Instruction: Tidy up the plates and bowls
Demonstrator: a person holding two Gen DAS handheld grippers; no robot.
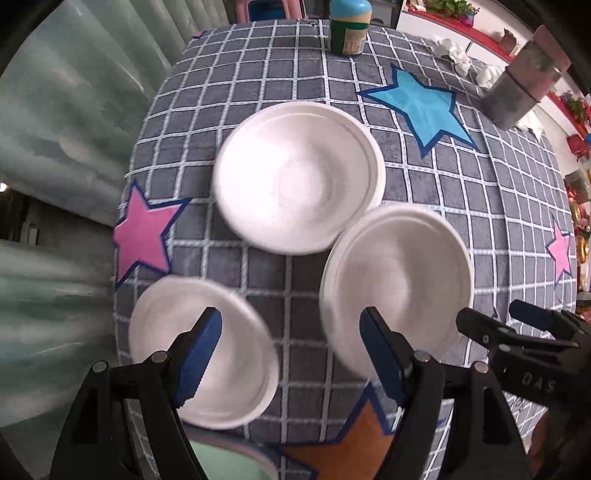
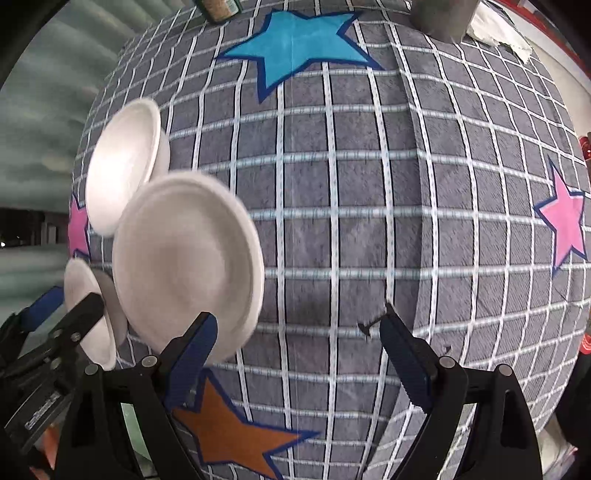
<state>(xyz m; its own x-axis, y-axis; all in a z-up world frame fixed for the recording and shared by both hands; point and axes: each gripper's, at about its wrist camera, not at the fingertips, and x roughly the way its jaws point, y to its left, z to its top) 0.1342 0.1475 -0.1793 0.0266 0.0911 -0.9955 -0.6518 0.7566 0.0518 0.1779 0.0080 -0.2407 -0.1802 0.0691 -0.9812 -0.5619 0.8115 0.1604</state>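
Observation:
Three white dishes lie on the grey checked tablecloth (image 1: 443, 192). A far bowl (image 1: 299, 177) sits mid-table, a near-left bowl (image 1: 207, 350) and a right plate (image 1: 399, 284) closer in. My left gripper (image 1: 291, 354) is open and empty, hovering above the gap between the near-left bowl and the plate. My right gripper (image 2: 295, 354) is open and empty over bare cloth, right of the plate (image 2: 188, 262). The far bowl (image 2: 125, 166) and near-left bowl (image 2: 92, 317) lie left of it. The right gripper's fingers (image 1: 480, 332) show in the left wrist view.
A green jar with a blue lid (image 1: 349, 26) stands at the far table edge. A grey tin (image 1: 524, 85) and crumpled white paper (image 1: 458, 55) sit far right. Coloured stars mark the cloth. The table's left edge (image 1: 125, 229) drops off near the bowls.

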